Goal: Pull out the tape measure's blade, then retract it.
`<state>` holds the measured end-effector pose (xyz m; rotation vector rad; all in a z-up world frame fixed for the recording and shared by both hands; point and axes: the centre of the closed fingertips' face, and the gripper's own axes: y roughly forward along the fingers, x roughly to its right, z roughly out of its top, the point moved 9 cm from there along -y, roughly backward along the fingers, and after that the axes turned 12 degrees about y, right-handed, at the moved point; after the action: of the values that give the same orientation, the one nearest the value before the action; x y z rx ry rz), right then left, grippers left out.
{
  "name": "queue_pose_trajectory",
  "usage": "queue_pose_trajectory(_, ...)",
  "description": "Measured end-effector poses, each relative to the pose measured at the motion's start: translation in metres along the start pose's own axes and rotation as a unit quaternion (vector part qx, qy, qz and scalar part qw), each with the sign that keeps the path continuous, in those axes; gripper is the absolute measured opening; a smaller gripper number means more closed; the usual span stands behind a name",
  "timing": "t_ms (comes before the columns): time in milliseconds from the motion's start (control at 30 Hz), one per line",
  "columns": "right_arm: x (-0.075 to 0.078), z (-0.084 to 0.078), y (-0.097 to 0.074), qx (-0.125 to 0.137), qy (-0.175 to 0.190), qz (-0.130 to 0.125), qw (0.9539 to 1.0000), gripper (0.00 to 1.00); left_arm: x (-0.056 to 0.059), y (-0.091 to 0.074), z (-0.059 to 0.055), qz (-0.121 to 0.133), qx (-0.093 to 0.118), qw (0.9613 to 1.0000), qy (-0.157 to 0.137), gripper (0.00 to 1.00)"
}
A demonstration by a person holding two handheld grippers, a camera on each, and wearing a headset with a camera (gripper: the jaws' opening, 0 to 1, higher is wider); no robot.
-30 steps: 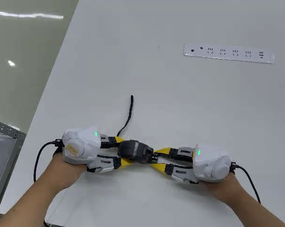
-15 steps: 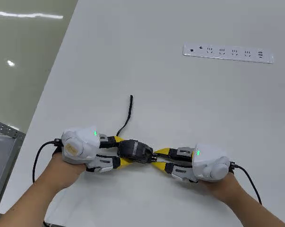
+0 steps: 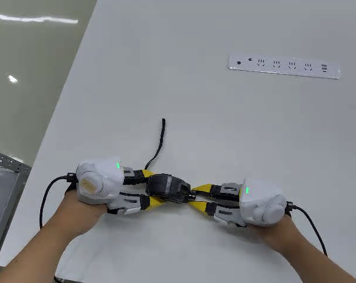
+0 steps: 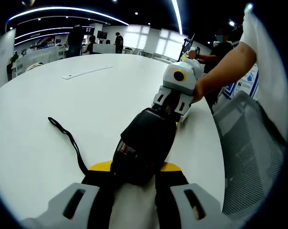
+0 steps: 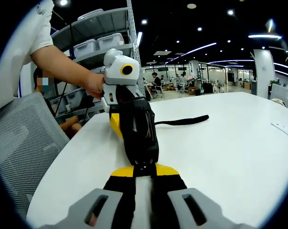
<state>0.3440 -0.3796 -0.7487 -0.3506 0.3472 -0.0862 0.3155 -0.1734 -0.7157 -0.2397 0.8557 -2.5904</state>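
A black tape measure lies on the white table between my two grippers. My left gripper is shut on its case from the left, yellow pads on both sides. In the left gripper view the case sits between the jaws of the left gripper. My right gripper meets the case from the right. In the right gripper view the right gripper is pinched on the blade tip at the mouth of the case. No length of blade is visible. A black wrist strap trails away across the table.
A white power strip lies flat at the far right of the table. The table's left edge drops to the floor, with a metal shelf corner below. A grey mesh chair stands close behind the near edge.
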Motion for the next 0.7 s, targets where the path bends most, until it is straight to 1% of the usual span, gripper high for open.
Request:
queue_pose_trajectory(167,-0.0003,-0.0005,0.0004,0.0,-0.001,-0.002,1.0,0.12,0.0003,0.0003,0.0,0.0,-0.003,1.0,0.003,0.29)
queue_pose_trajectory(700,-0.0005,-0.001,-0.0023,0.0,0.008,-0.003,1.0,0.11,-0.0002,0.0017,-0.001,0.0,-0.003,1.0,0.001,0.28)
